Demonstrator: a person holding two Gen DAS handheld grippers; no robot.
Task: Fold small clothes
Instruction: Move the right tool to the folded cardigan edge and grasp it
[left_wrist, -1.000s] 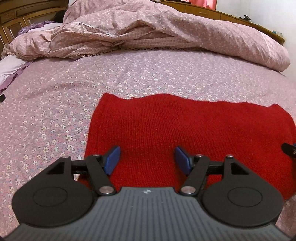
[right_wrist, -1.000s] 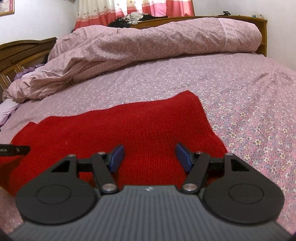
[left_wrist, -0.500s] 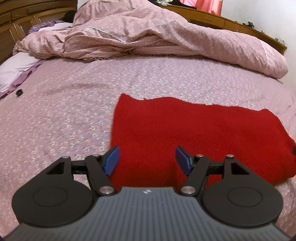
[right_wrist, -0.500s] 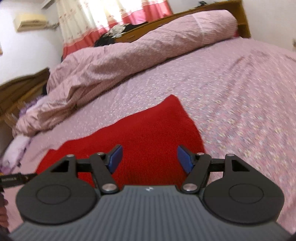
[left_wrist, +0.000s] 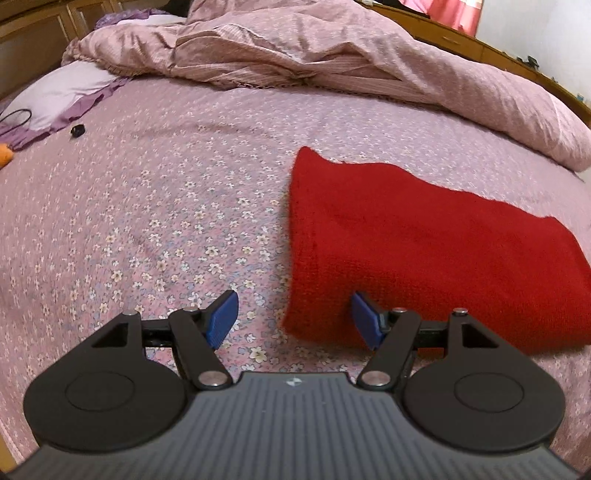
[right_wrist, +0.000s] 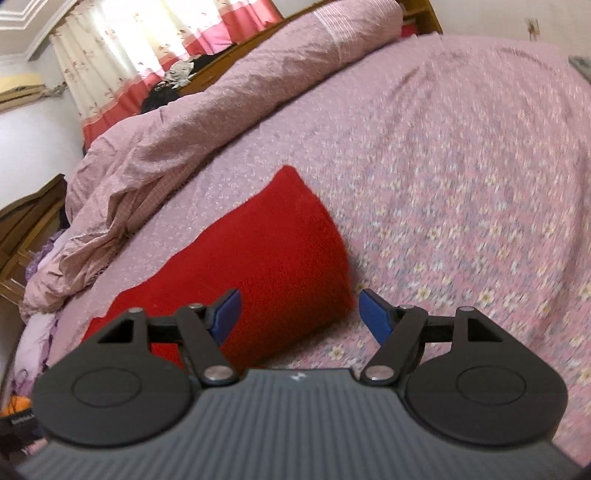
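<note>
A red knitted garment (left_wrist: 413, 240) lies flat, folded into a long rectangle, on the flowered bed sheet (left_wrist: 155, 206). In the left wrist view its near left corner sits between the blue pads of my left gripper (left_wrist: 293, 319), which stands open above it with nothing held. In the right wrist view the same red garment (right_wrist: 266, 258) shows its near right corner under my right gripper (right_wrist: 301, 314). That gripper's jaws are opening, and its pads touch nothing.
A crumpled pink quilt (left_wrist: 332, 55) lies along the far side of the bed, also seen as the quilt (right_wrist: 221, 103) in the right view. A lilac pillow (left_wrist: 62, 92), a small black object (left_wrist: 77, 130) and a cable lie far left. Wooden furniture and curtains (right_wrist: 122, 55) stand behind.
Both grippers slid outward from the garment's middle to its ends, left one leftward, right one rightward. The right view has tilted, and its jaws stand a little wider.
</note>
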